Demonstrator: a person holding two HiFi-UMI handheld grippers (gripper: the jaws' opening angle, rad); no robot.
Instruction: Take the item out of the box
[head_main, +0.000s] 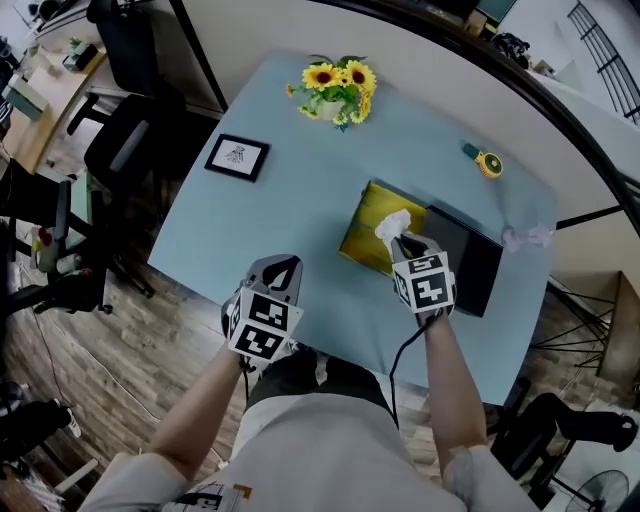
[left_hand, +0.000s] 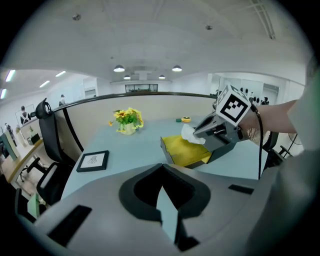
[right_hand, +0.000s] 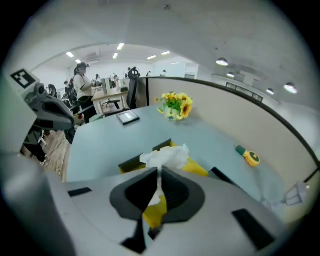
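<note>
Your right gripper (right_hand: 159, 172) is pinching the white tissue (right_hand: 165, 156), fingers closed on it, rising at twelve o'clock from the box (head_main: 360, 236). Your left gripper (head_main: 283, 266) is hanging farther off, fingers together, empty.

A light-blue table (head_main: 300, 205) is seen at centre. Wood-plank floor (head_main: 110, 350) is laid to the table's left, where black office chairs (head_main: 125, 150) are parked. A beige partition (head_main: 270, 35) is set along the table's far edge. Round ceiling lamps (left_hand: 119, 68) are lit beyond the table.
</note>
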